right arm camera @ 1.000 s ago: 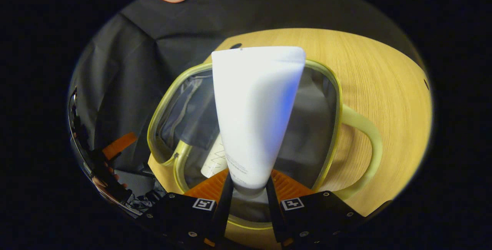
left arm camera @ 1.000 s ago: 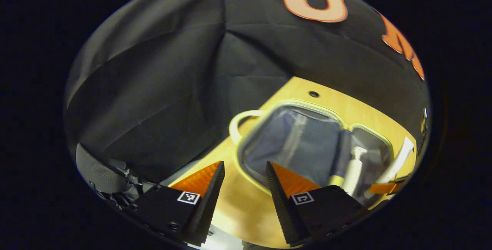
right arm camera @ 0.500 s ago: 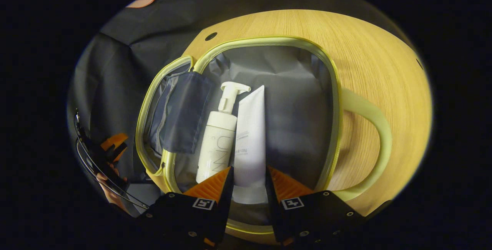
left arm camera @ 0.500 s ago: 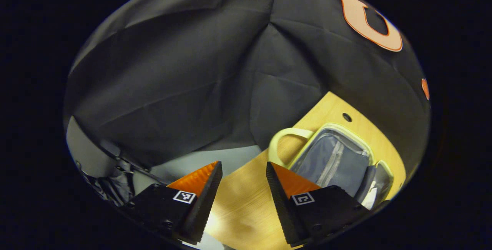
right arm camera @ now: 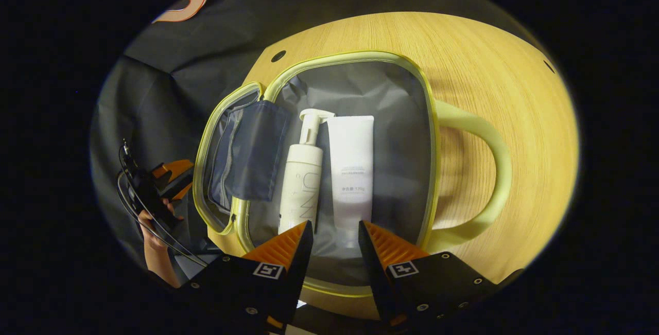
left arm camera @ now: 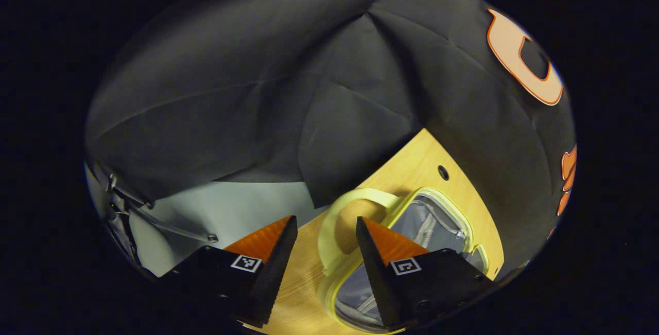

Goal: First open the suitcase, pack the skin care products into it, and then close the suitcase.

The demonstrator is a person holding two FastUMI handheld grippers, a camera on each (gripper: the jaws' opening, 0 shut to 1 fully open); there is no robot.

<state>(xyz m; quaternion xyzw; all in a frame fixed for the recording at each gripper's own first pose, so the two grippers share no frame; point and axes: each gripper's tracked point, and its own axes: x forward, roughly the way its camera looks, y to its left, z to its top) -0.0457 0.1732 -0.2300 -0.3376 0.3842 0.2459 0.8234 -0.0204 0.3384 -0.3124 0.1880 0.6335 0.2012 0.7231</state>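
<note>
In the right gripper view the yellow-rimmed suitcase (right arm camera: 431, 119) lies open on the wooden table, its grey lining showing. Two products lie side by side in it: a white pump bottle (right arm camera: 301, 175) and a white tube (right arm camera: 351, 170). My right gripper (right arm camera: 335, 236) hovers open over the near rim. The tube's cap end shows in the gap, and the fingers are off it. My left gripper (left arm camera: 325, 232) is open and holds nothing, near the suitcase's pale handle (left arm camera: 334, 216). It also appears at far left as the left gripper (right arm camera: 172, 178), held by a hand (right arm camera: 154, 234).
The suitcase's other half (right arm camera: 203, 170) lies to the left with a grey pocket flap (right arm camera: 252, 157). The wooden table (right arm camera: 489, 77) has a small hole (right arm camera: 278, 56) near its far edge. Black cloth walls stand behind. Pale floor (left arm camera: 226, 211) lies beyond the table edge.
My right gripper laid the white tube down beside the pump bottle, let go and drew back. My left gripper swung left, away from the suitcase's inside toward its handle.
</note>
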